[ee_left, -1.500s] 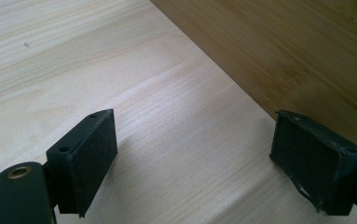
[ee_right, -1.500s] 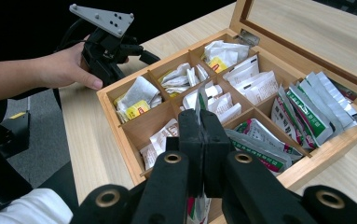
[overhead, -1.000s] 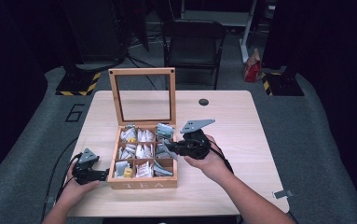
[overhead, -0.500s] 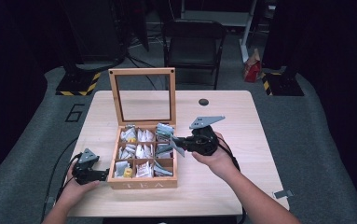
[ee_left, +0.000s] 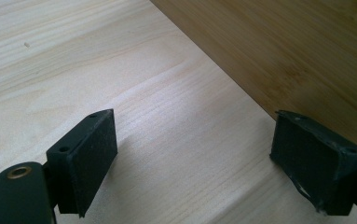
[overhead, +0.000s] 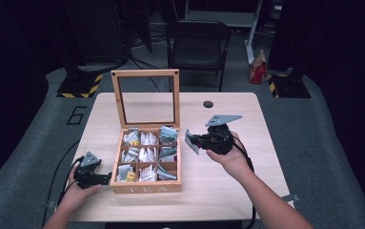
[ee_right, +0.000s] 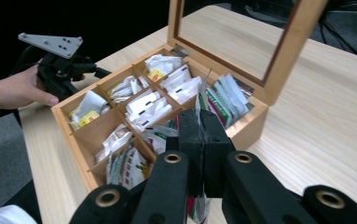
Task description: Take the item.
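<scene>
A wooden tea box [overhead: 146, 187] stands on the table with its glass lid [overhead: 144, 72] raised and several packets in its compartments. To the right of the box, above the table, my right gripper [overhead: 193, 140] is shut on a flat tea packet [overhead: 190, 142]. In the right gripper view the jaws [ee_right: 199, 140] pinch that packet [ee_right: 197, 207] edge-on, with the box [ee_right: 76, 144] behind. My left gripper [overhead: 105, 179] rests on the table at the box's front left corner. Its jaws [ee_left: 195, 154] are open and empty beside the box wall [ee_left: 283, 51].
A small black round object [overhead: 208, 104] lies near the table's far edge. A black chair [overhead: 197, 43] stands behind the table [overhead: 218, 191]. Bare tabletop stretches right of the box, under and past the right hand.
My right gripper has drawn away from the box to the right, carrying the tea packet with it. The left gripper has stayed put.
</scene>
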Available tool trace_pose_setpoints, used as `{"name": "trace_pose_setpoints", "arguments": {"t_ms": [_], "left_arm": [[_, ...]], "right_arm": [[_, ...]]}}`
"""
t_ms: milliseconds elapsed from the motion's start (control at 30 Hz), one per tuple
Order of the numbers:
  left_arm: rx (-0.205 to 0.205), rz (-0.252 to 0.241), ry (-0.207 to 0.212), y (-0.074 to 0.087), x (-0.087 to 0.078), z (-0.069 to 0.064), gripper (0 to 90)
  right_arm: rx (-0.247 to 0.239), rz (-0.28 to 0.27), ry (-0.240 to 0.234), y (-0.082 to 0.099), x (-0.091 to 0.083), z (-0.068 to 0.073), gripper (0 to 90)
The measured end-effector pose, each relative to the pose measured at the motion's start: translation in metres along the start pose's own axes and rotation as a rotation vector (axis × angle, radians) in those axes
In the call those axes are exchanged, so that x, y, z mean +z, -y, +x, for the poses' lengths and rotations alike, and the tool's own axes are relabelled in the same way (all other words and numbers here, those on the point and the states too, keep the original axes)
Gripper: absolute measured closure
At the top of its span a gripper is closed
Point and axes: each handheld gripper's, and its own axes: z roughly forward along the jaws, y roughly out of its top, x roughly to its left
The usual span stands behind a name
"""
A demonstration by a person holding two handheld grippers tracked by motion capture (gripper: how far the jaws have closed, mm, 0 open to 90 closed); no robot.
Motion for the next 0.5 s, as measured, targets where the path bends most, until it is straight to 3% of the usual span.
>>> {"name": "trace_pose_setpoints", "arguments": {"t_ms": [133, 500], "left_arm": [[0.000, 0.000, 0.000, 0.000, 0.000, 0.000, 13.9], [0.000, 0.000, 0.000, 0.000, 0.000, 0.000, 13.9]], "right_arm": [[-0.005, -0.006, 0.016, 0.002, -0.004, -0.007, 89.5], [0.041, -0.024, 0.072, 0.010, -0.018, -0.025, 89.6]]}}
